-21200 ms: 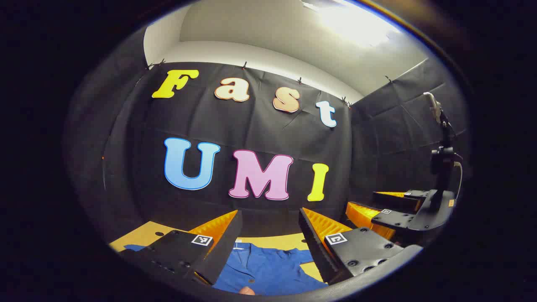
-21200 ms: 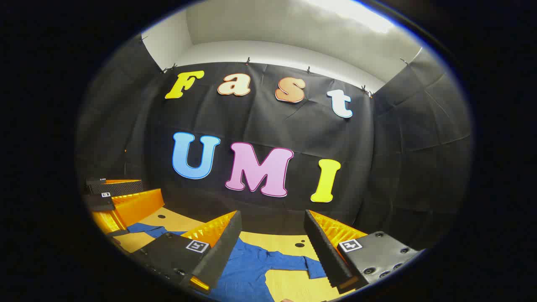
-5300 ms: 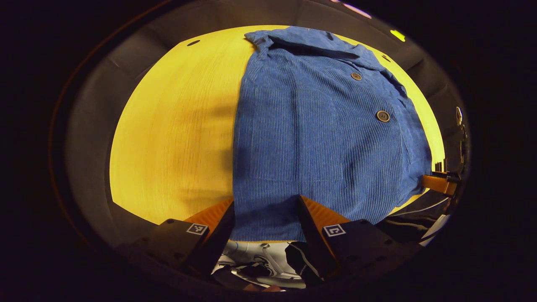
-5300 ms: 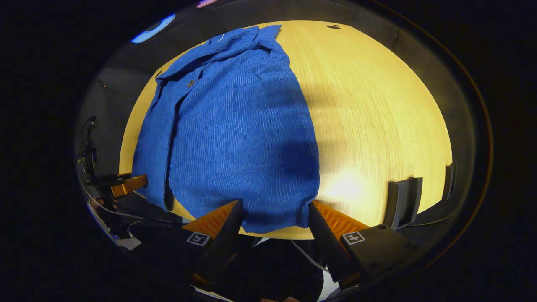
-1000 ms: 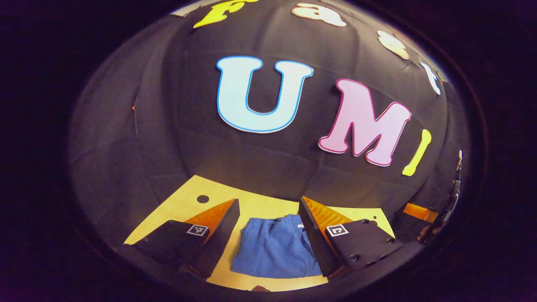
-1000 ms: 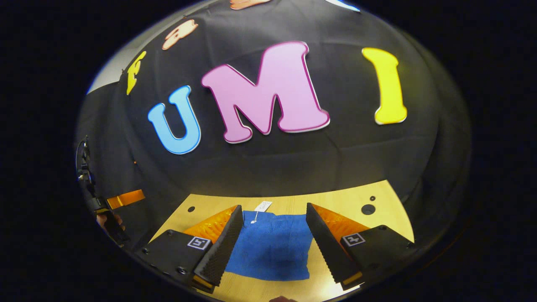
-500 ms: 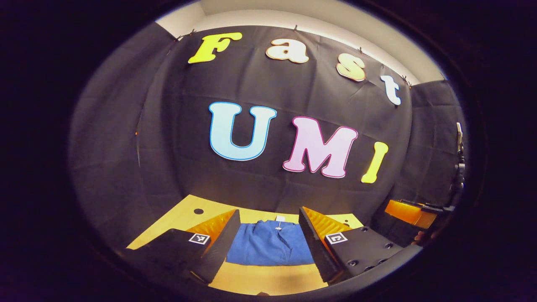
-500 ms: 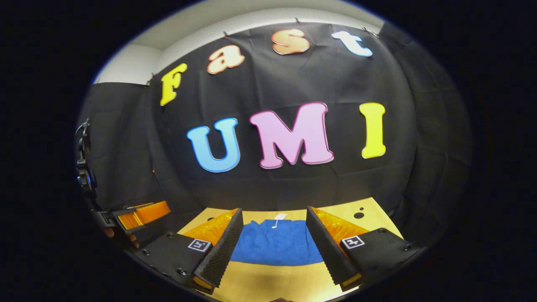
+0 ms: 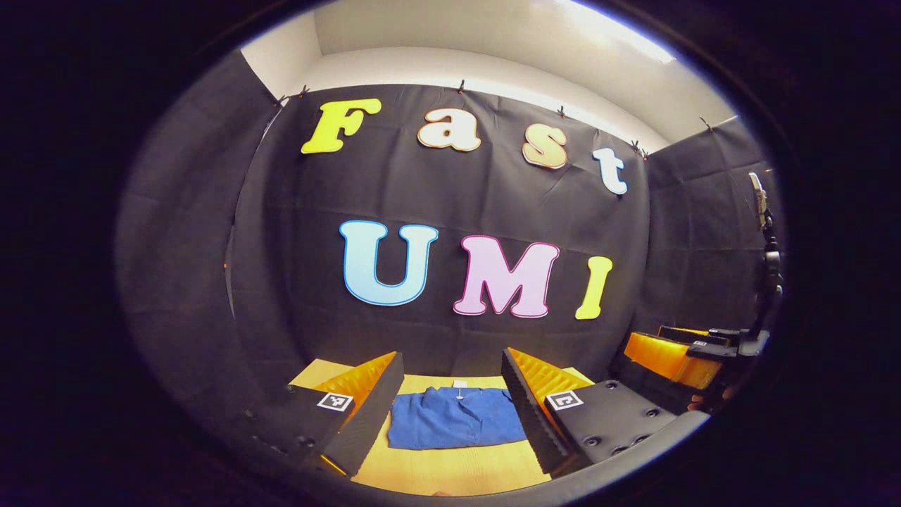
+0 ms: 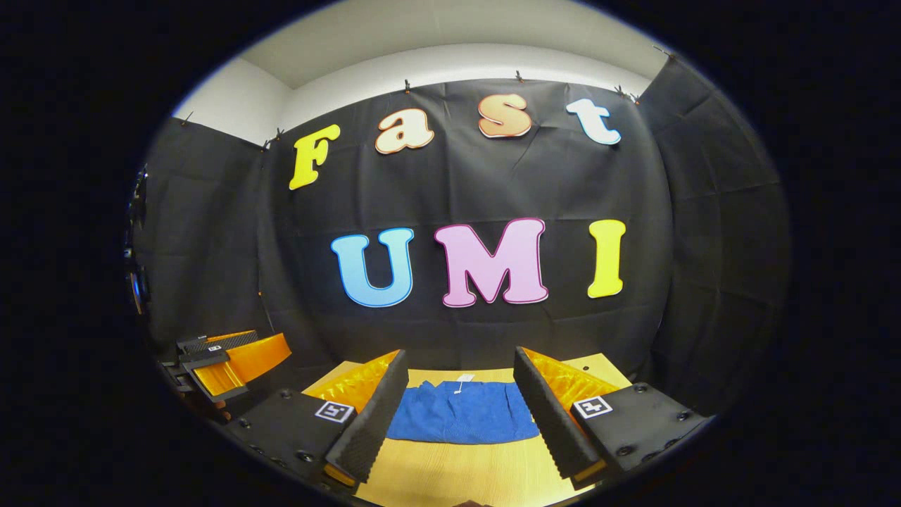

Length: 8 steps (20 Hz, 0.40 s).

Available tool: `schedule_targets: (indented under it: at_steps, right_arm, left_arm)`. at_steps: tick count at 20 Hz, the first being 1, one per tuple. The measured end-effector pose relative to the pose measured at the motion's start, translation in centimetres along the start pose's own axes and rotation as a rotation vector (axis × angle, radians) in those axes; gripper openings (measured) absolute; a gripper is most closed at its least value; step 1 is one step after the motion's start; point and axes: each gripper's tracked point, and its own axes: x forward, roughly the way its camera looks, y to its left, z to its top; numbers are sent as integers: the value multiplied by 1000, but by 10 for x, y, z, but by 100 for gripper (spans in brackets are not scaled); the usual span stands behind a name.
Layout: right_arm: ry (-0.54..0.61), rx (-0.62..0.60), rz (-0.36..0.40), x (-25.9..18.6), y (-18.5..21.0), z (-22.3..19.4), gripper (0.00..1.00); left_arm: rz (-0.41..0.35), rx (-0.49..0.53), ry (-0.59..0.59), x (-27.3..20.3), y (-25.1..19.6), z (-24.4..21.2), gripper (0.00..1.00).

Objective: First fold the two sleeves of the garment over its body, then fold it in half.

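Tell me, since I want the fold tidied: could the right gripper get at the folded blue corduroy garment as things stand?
Probably yes. The right gripper is open and empty, and the folded blue corduroy garment lies flat on the yellow wooden table straight ahead between its fingers, with nothing in between.

Yellow wooden table [image 9: 450,470]; folded blue garment [image 9: 454,420] lying flat on it.

text: none legible | garment tag [image 10: 463,381]: blank, too small | finger markers [image 9: 336,401]: pattern only
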Motion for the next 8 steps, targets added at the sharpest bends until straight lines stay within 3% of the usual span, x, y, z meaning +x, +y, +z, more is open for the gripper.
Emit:
schedule_targets:
  at_steps: [3,4,8]
  right_arm:
    - [-44,-31,18,-10,7,12,97]
    - [-47,-38,35,-10,8,12,86]
    - [-60,-60,97,-8,3,27,86]
  left_arm:
    - [51,63,-65,-16,6,17,82]
    - [62,86,-93,-18,3,23,82]
    - [103,126,-162,-27,-11,40,80]
